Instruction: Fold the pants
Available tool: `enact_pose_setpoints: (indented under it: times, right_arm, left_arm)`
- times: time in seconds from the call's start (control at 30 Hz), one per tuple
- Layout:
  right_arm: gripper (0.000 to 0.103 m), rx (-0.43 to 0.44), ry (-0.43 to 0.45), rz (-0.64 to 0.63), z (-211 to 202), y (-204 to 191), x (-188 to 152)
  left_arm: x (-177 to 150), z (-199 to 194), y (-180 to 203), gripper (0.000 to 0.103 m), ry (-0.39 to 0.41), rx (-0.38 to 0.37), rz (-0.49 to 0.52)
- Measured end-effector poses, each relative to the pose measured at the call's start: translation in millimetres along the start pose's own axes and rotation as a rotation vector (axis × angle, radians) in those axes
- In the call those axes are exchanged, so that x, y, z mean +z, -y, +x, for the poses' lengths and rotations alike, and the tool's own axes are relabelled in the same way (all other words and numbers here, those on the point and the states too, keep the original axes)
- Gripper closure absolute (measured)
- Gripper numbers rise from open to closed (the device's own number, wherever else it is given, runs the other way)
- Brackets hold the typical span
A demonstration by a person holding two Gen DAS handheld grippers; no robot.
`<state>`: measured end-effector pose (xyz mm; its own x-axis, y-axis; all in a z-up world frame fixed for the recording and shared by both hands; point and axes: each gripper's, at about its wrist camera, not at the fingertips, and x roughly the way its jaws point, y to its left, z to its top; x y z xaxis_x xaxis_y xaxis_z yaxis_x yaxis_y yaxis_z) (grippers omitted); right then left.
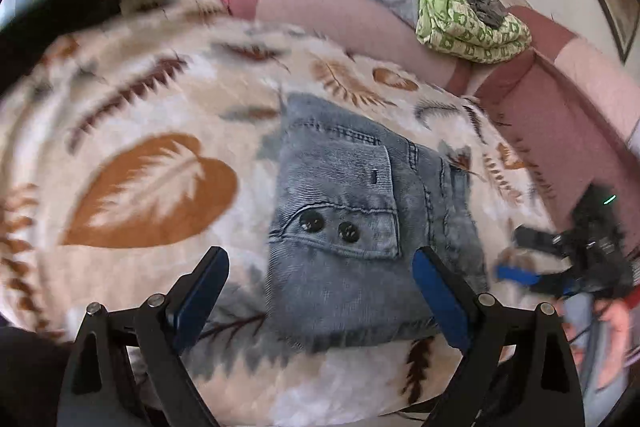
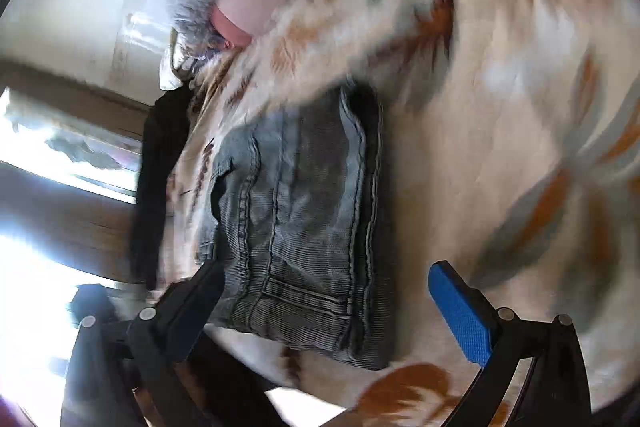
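1. We see the pants [image 1: 352, 227], a pair of grey-blue denim ones, lying folded into a compact bundle on a fleecy blanket [image 1: 152, 107] printed with brown and grey feathers and leaves.
2. In the left wrist view the bundle lies well in from the blanket's edges, with a buttoned pocket flap and two dark buttons [image 1: 330, 227] facing up.
3. Our left gripper [image 1: 320, 279] hangs over the near end of the bundle; its jaws stand wide apart and the blue pads [image 1: 440, 299] touch nothing that we can make out.
4. Our right gripper [image 2: 328, 291] also has its jaws spread wide, one finger on each side of the bundle's near end; the blue pad [image 2: 460, 315] on the right is clear of the cloth, while the left finger overlaps the denim in view and we cannot tell whether it touches.
5. In the left wrist view the right gripper [image 1: 520, 273] shows blurred beside the blanket's right edge, apart from the pants.
6. Beyond the blanket's far edge lies a pink cushion or bolster [image 1: 340, 15], with a green patterned cloth [image 1: 468, 27] heaped on it toward the far right.
7. A black garment [image 1: 68, 15] lies at the blanket's far left corner.
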<state>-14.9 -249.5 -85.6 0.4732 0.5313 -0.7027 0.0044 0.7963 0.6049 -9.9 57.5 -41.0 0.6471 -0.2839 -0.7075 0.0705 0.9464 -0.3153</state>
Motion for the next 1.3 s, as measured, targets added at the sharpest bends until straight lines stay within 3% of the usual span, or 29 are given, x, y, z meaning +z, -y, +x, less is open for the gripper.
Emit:
enact_pose_setpoints:
  times: [0.1,0.17,0.2,0.27,0.3,0.37,0.47,0.77,1.3]
  right_arm:
    - [0.000,0.094,0.064,-0.119,-16,-37,-1]
    - [0.000,0.204,0.064,-0.172,-15,-55,0]
    - [0.000,0.217,0.047,-0.185,-8,-58,-1]
    - [0.000,0.162,-0.047,-0.140,22,-46,-5]
    - [0.000,0.133,-0.139,-0.116,45,-35,-10]
    - [0.000,0.140,-0.088,-0.187,45,-36,-20]
    - [0.000,0.089,-0.114,-0.238,45,-45,-22]
    - [0.000,0.202,-0.087,-0.108,40,-23,-18]
    - [0.000,0.206,-0.083,-0.123,41,-26,-20]
  left_arm:
    - [-1,-1,14,0.010,0.026,0.078,0.058]
    - [-2,9,13,0.010,0.001,0.111,0.055]
    - [-4,15,12,0.010,-0.017,0.125,0.051]
    - [-11,35,9,0.009,-0.102,0.150,0.046]
    - [-11,37,6,0.009,-0.099,0.132,0.024]
    - [-12,37,3,0.009,-0.105,0.130,0.015]
    - [-13,39,4,0.006,-0.105,0.144,0.028]
    - [-21,40,2,0.004,-0.066,0.145,0.017]
    - [-21,41,3,0.002,-0.066,0.166,0.027]
